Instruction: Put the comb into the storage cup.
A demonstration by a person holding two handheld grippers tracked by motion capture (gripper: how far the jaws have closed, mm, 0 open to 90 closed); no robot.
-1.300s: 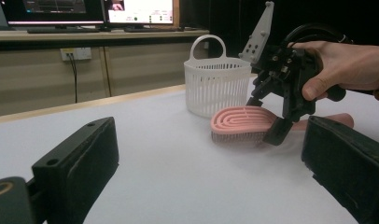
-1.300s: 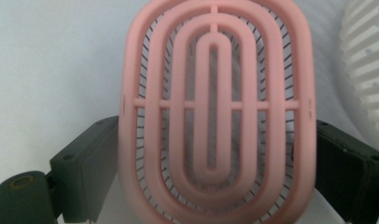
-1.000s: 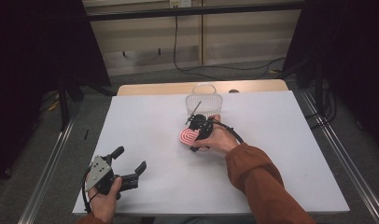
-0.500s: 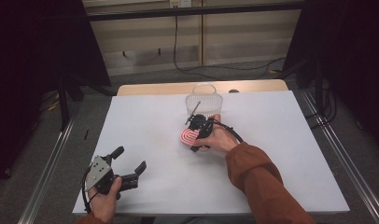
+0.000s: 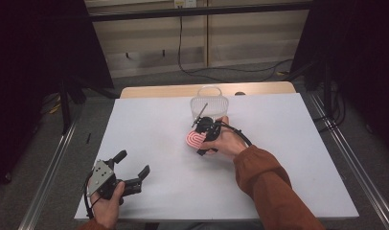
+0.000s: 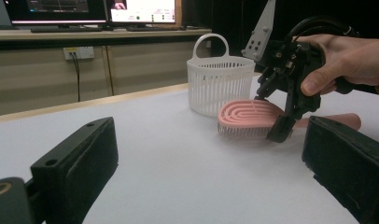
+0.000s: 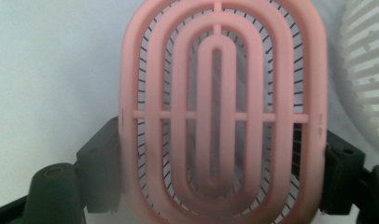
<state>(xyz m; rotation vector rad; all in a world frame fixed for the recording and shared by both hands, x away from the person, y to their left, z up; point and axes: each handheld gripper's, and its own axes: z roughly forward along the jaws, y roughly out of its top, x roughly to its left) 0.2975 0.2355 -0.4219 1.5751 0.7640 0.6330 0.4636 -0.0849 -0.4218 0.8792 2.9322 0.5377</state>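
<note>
High view has the pink brush (image 5: pixel 196 139) lying mid-table on the white table (image 5: pixel 288 167), just near of the white basket (image 5: pixel 210 106), with the right gripper (image 5: pixel 202 136) down over it. Right gripper view shows both jaws hugging the sides of the brush head (image 7: pixel 222 112), so it's clamped on the brush. Left gripper (image 5: pixel 132 167) sits at the near left corner, well apart, jaws spread wide with nothing between them.
</note>
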